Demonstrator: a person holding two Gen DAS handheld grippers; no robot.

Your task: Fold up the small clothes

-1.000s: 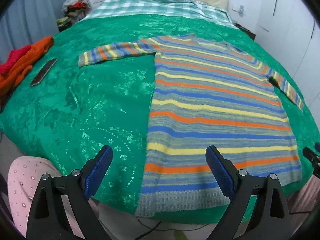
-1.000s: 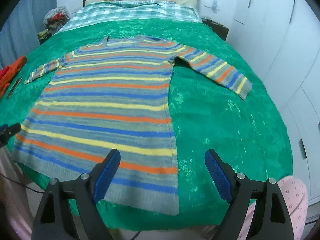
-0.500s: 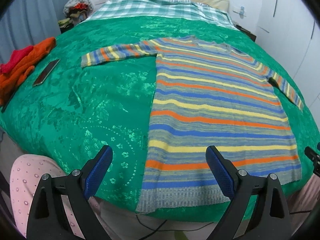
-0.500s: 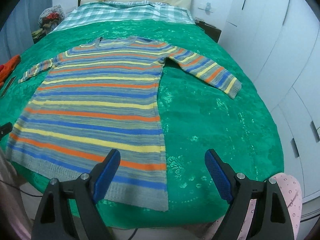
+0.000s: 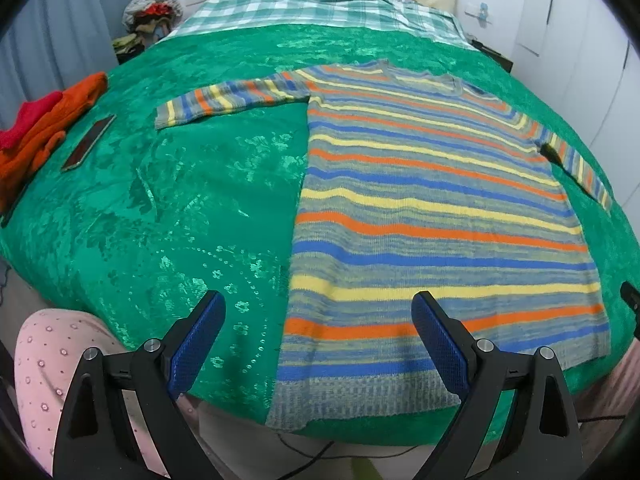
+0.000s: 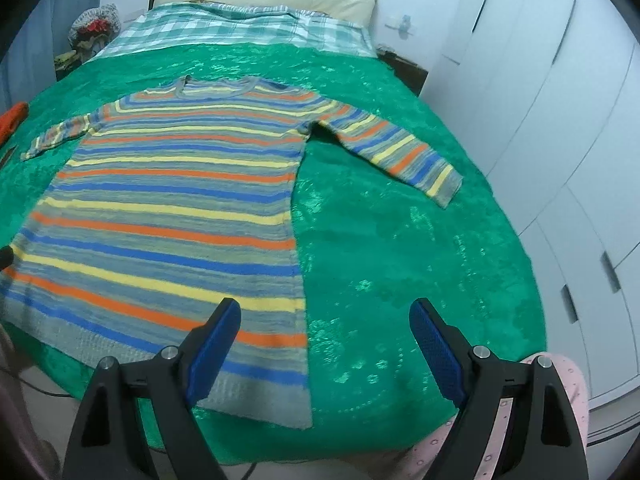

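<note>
Your two views are evenly lit, cool and soft, with no hard shadows. The green bedspread [image 5: 192, 208] throws shiny glints. Heavy fisheye bend and black corner vignette on both. Your right view is slightly smeared; your left is sharp.

text check: nothing readable anywhere tbh | sweater [image 5: 432, 208]: just stripes, no tag or logo showing | phone [image 5: 89, 142] far left on the green bedspread [image 5: 192, 200]: screen dark, no brand I can make out | wardrobe doors [image 6: 560, 120]: plain, no labels
</note>
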